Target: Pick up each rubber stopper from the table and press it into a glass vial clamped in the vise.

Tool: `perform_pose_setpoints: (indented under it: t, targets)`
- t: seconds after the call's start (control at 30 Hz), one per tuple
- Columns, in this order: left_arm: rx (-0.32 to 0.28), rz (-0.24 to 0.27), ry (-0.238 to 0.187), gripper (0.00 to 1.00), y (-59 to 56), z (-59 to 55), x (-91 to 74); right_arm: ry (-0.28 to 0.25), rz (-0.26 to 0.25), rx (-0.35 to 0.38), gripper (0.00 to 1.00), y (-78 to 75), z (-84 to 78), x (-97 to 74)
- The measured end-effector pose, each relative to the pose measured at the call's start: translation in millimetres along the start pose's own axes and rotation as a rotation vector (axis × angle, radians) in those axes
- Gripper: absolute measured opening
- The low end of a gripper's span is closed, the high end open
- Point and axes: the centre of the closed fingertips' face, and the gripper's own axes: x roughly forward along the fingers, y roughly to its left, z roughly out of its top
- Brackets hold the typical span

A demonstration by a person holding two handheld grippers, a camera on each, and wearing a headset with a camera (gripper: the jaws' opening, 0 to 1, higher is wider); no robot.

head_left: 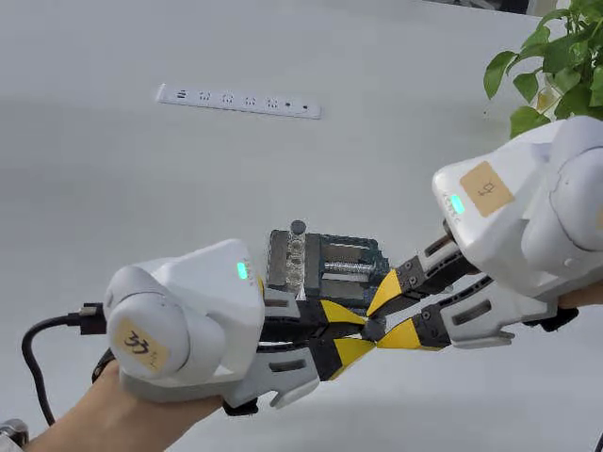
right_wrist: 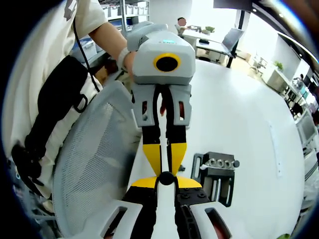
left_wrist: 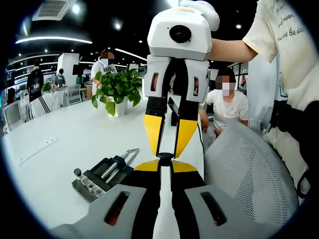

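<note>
Left gripper [left_wrist: 165, 167]: jaws pinched nearly closed on a small dark rubber stopper [head_left: 374, 328].
Right gripper [right_wrist: 166, 182]: same deal, tips squeezed onto that stopper from the opposite side. Couldn't tell which one really carried it.
Stopper spot: up in the air, just in front of the vise [head_left: 350, 252].
Vials [head_left: 296, 259]: in a row in the vise, the far one capped.
Risk, imo: if both let go or twisted at once, the stopper could pop out and roll off the table [head_left: 188, 188].

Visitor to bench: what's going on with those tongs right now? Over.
Left tongs and right tongs tip to tip, both pinched on one dark stopper. Vise holds vials, one capped. Nothing blocking the vise.
</note>
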Motion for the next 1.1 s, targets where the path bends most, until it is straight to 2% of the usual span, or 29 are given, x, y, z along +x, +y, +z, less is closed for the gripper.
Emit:
perform_pose_setpoints:
  t: [0.07, 0.13, 0.43, 0.57, 0.83, 1.1]
  targets:
    - [0.009, 0.003, 0.000, 0.03, 0.4, 0.2, -0.2, -0.002, -0.002, 0.002, 0.08, -0.6, 0.3, -0.3]
    - [0.016, -0.002, 0.001, 0.03, -0.5, 0.0, 0.0, 0.000, 0.009, 0.038, 0.07, -0.2, 0.5, -0.5]
    - [0.018, 0.003, 0.008, 0.04, 0.3, -2.5, 0.8, 0.013, 0.031, 0.044, 0.07, 0.6, -0.3, 1.4]
    - [0.028, 0.014, 0.020, 0.05, 4.7, -7.0, -0.2, 0.015, 0.030, 0.043, 0.07, -0.9, 0.3, 2.5]
    - [0.012, 0.075, 0.056, 0.35, 17.7, -19.4, -3.8, 0.029, 0.024, 0.038, 0.07, -4.7, -3.1, 3.0]
    - [-0.037, 0.135, 0.101, 0.69, 29.9, -36.3, -10.2, 0.040, 0.018, 0.015, 0.07, -8.9, -5.7, 7.5]
